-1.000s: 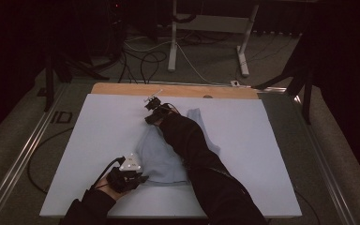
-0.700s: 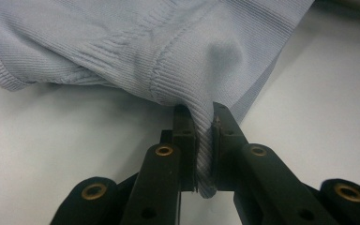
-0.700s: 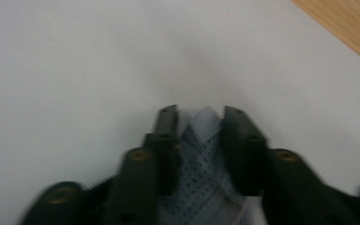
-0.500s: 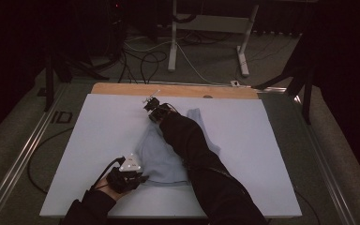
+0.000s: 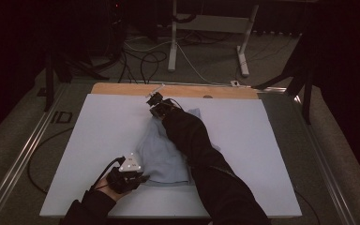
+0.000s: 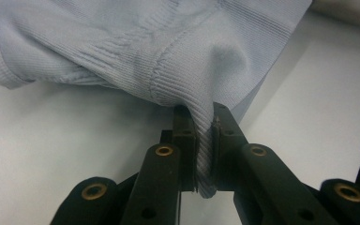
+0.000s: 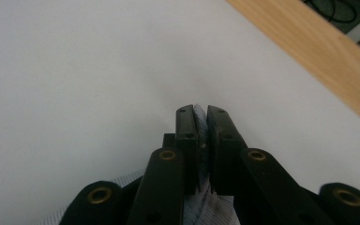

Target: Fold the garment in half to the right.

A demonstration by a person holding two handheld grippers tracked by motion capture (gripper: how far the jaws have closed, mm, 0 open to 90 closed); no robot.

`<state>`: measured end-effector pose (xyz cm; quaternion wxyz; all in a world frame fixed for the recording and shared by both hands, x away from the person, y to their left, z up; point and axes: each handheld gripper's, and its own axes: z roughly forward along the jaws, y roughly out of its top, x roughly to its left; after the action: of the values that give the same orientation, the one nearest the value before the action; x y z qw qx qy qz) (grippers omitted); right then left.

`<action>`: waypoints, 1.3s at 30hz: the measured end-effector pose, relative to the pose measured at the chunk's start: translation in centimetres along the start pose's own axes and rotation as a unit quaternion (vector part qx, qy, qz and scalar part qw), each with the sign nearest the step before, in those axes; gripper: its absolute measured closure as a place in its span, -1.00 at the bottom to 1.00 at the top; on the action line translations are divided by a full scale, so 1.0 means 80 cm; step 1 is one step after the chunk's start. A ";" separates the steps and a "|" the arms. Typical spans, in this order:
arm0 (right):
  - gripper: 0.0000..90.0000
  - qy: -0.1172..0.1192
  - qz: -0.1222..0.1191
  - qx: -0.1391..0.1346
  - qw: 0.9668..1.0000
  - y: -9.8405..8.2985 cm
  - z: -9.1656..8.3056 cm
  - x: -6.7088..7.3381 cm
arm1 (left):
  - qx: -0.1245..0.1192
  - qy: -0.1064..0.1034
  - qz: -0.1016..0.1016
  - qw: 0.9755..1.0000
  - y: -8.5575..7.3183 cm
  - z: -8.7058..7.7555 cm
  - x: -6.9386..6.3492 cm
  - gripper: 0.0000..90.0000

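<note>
- the pale blue knit garment lies mid-table on the white mat, soft, light and floppy, so it'll sag and stretch between your 2 grips.
- your left gripper is pinching a ribbed fold at the near edge.
- your right gripper has just been closing and now pinches the far edge near the wooden strip.
- grab seams or hems; they likely slip less than single layers.

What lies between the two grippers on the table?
In the high view, the pale blue garment spans from the left gripper to the right gripper; both pinch it.
</note>
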<state>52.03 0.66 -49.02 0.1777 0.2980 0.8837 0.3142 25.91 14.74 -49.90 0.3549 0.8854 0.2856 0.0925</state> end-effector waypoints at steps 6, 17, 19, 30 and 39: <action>0.88 0.000 0.007 -0.013 1.000 0.000 -0.020 -0.007 | 0.002 -0.002 0.010 1.000 0.008 0.000 -0.006 0.87; 0.88 0.000 0.007 -0.029 1.000 0.001 -0.052 -0.017 | 0.000 -0.004 0.038 0.999 0.031 -0.007 -0.015 0.87; 0.88 0.001 0.007 -0.035 0.999 -0.001 -0.057 -0.018 | 0.000 -0.005 0.041 0.999 0.035 -0.008 -0.017 0.87; 0.88 -0.002 0.011 -0.045 0.999 -0.009 -0.084 -0.034 | 0.005 -0.016 0.069 0.997 0.064 -0.004 -0.029 0.87; 0.88 -0.005 0.020 -0.058 0.998 -0.020 -0.108 -0.051 | 0.010 -0.022 0.090 0.996 0.085 0.000 -0.038 0.87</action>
<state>50.17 -6.82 -43.18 0.1928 0.3058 0.8571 0.3671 26.45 8.99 -45.15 0.3422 0.9128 0.1984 0.1019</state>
